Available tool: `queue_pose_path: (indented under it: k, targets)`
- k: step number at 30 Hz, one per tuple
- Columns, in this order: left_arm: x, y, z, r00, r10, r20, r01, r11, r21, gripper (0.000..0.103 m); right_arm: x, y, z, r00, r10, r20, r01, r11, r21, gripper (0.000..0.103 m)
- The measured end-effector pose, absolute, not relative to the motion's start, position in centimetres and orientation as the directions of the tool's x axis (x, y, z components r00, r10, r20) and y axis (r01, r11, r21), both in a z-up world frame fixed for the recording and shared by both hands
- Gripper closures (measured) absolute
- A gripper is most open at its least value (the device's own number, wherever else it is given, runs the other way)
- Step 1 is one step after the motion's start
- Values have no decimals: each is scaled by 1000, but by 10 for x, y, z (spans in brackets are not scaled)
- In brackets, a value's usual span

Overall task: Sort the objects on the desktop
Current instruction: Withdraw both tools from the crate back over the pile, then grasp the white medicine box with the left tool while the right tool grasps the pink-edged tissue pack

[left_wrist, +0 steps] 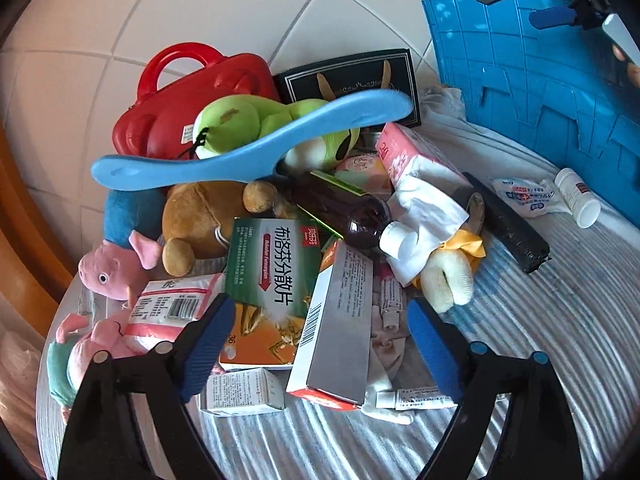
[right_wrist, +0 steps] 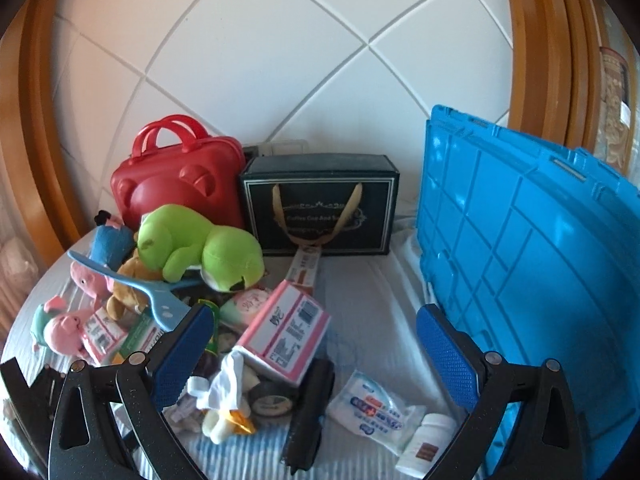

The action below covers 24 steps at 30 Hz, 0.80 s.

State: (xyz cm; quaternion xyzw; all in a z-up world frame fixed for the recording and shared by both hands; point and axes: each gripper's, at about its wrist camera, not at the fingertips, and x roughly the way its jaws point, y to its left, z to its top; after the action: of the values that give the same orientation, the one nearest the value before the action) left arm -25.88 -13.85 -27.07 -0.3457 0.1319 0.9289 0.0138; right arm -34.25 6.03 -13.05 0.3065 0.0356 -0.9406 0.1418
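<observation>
A heap of objects lies on a striped cloth: a green plush frog [left_wrist: 256, 120] [right_wrist: 200, 244], a blue hanger [left_wrist: 240, 152], a brown plush [left_wrist: 200, 220], pink plush pigs [left_wrist: 112, 264], a green medicine box [left_wrist: 268, 264], a grey box [left_wrist: 336, 328], a dark bottle [left_wrist: 344, 208] and a pink tissue box [right_wrist: 288, 328]. My left gripper [left_wrist: 320, 344] is open and empty, its fingers either side of the grey box, above it. My right gripper [right_wrist: 316, 356] is open and empty, above the cloth right of the heap.
A red case [right_wrist: 176, 184] and a black gift box [right_wrist: 320, 204] stand at the back by the tiled wall. A blue crate lid [right_wrist: 528, 264] stands upright at the right. A white pill bottle [right_wrist: 424, 444], a wipes packet [right_wrist: 372, 408] and a black bar [right_wrist: 308, 412] lie nearby.
</observation>
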Motion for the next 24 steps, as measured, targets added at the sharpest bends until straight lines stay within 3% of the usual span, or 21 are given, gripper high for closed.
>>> queue_pose_path:
  k: [3,16,20,24]
  targets:
    - [-273,-146,-291,-706,-64,-706,-127,-968,215,42,-365,55,-145,-745,-253,-617,297,-954,33,0]
    - [-282,-143,-318,-676,-110,-729,-216,-915,339,42,-416,30,-193,-663,-271,-698,332,-942,50,0]
    - [-289,-145,-315,-675,-85,-733,-224,-923,313,42,-435,30,-215,-605,-255,-754,306,-949,75,0]
    - [-291,-144,-313,-669,-63,-740,-243,-923,298,52,-460,28,-238,-528,-252,-811,267,-956,124,0]
